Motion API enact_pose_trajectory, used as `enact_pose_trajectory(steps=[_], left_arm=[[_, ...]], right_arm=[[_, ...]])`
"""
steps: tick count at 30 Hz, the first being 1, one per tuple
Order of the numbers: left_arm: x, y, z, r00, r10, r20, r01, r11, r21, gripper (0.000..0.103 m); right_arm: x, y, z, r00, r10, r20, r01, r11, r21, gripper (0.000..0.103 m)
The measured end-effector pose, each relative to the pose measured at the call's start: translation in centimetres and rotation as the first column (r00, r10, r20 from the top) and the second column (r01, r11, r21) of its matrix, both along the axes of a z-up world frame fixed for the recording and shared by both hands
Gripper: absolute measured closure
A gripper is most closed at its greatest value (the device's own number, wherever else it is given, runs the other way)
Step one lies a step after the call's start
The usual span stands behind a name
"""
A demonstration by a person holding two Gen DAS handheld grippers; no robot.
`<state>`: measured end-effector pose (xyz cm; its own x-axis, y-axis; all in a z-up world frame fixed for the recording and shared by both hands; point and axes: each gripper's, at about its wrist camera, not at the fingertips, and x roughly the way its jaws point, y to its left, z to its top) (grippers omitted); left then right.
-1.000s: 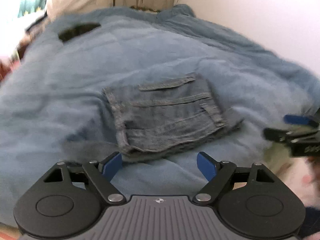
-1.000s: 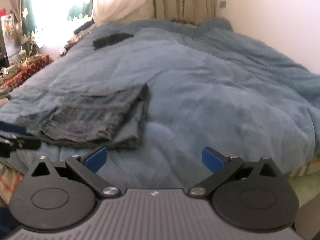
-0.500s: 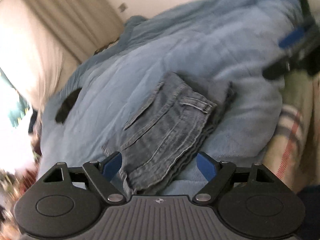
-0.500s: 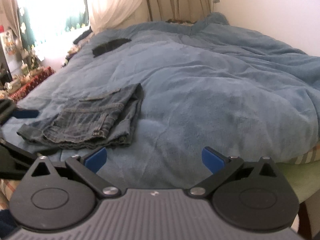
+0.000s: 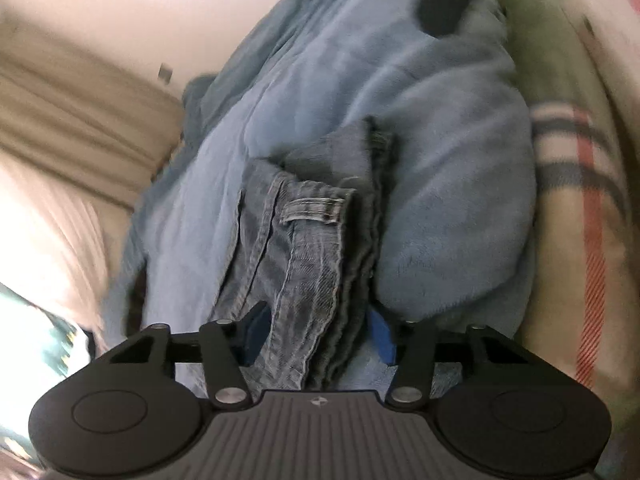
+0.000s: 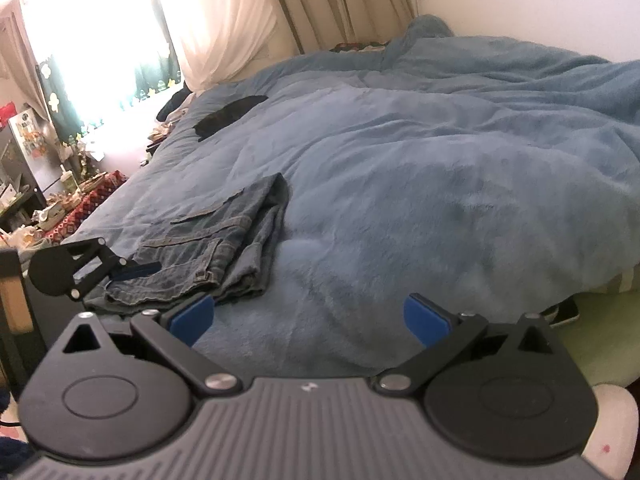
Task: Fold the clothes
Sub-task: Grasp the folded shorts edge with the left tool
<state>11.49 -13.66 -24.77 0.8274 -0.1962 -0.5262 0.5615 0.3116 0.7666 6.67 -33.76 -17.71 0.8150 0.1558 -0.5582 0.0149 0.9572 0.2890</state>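
Lowest in the left wrist view: left gripper [image 5: 318, 334], rolled sideways, jaws closing, edge of the folded jeans [image 5: 304, 256] between the blue pads [image 5: 256, 330]; contact not clear, pads seemingly just off the denim. Low centre of the right wrist view: right gripper [image 6: 308, 318], jaws wide apart, nothing between them, above the blue blanket [image 6: 420, 184]. Farther, left of centre: jeans flat on the blanket near the bed's near edge. Beyond, upper left: small dark item [image 6: 230, 116] on the blanket, then curtains [image 6: 328, 0] and a bright window [image 6: 104, 28].
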Motion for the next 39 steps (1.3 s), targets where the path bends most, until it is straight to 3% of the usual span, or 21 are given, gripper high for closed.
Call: enact_pose_trajectory(steps=[2, 4, 6, 8, 10, 15, 20, 22, 26, 29, 32, 34, 39], left_arm=[[-0.1, -0.4, -0.4, 1.0, -0.004, 0.025, 0.003, 1.0, 0.028, 0.046], [-0.3, -0.5, -0.4, 0.999, -0.025, 0.026, 0.024, 0.998, 0.054, 0.054], [-0.5, -0.4, -0.8, 0.998, -0.056, 0.043, 0.052, 0.995, 0.083, 0.052], [-0.1, -0.3, -1.2, 0.996, -0.059, 0.067, 0.052, 0.993, 0.103, 0.043], [0.5, -0.8, -1.6, 0.992, -0.048, 0.114, 0.032, 0.99, 0.135, 0.02], [2.0, -1.7, -2.2, 0.981, -0.091, 0.173, 0.053, 0.976, 0.21, 0.005], [2.2, -0.4, -0.3, 0.969, -0.055, 0.242, 0.03, 0.994, 0.108, 0.005], [1.8, 0.2, 0.5, 0.96, -0.04, 0.278, 0.021, 0.997, 0.072, 0.01], [1.4, 0.8, 1.2, 0.939, -0.052, 0.339, 0.023, 0.996, 0.089, 0.013], [2.5, 1.2, 1.9, 0.938, -0.019, 0.345, -0.002, 0.998, 0.06, 0.013], [3.2, 0.9, 0.4, 0.954, -0.073, 0.29, 0.029, 0.988, 0.152, 0.013], [2.6, 0.6, -0.9, 0.946, -0.11, 0.305, 0.049, 0.978, 0.203, 0.023], [2.7, 0.4, -2.9, 0.941, -0.102, 0.322, 0.028, 0.973, 0.228, 0.024]], right_arm=[[0.1, 0.1, -0.2, 1.0, 0.006, -0.01, -0.006, 1.0, 0.015, 0.001], [0.0, 0.2, -0.2, 1.0, 0.017, -0.009, -0.017, 1.0, 0.025, 0.001], [-0.2, 0.4, -0.1, 1.0, 0.027, -0.002, -0.027, 0.999, 0.023, 0.001], [-0.2, 0.4, -0.2, 1.0, 0.031, -0.008, -0.03, 0.999, 0.025, 0.001], [0.0, 0.3, -0.4, 0.999, 0.025, -0.02, -0.024, 0.999, 0.034, 0.001], [-0.2, 0.3, -0.2, 0.999, 0.031, -0.011, -0.03, 0.999, 0.043, 0.001], [-0.3, 0.4, -0.2, 1.0, 0.027, -0.009, -0.027, 0.998, 0.048, 0.001], [-0.4, 0.3, -0.4, 1.0, 0.028, -0.014, -0.028, 0.998, 0.052, 0.001], [-0.4, 0.2, -0.7, 0.999, 0.023, -0.024, -0.021, 0.998, 0.056, 0.001], [-0.4, 0.2, -0.8, 1.0, 0.019, -0.024, -0.017, 0.998, 0.063, 0.001], [-0.4, 0.3, -0.8, 0.999, 0.027, -0.027, -0.025, 0.997, 0.072, 0.001], [-0.4, 0.4, -0.7, 0.999, 0.033, -0.023, -0.031, 0.997, 0.07, 0.001], [-0.1, 0.4, -0.8, 0.999, 0.032, -0.028, -0.029, 0.996, 0.08, 0.001]])
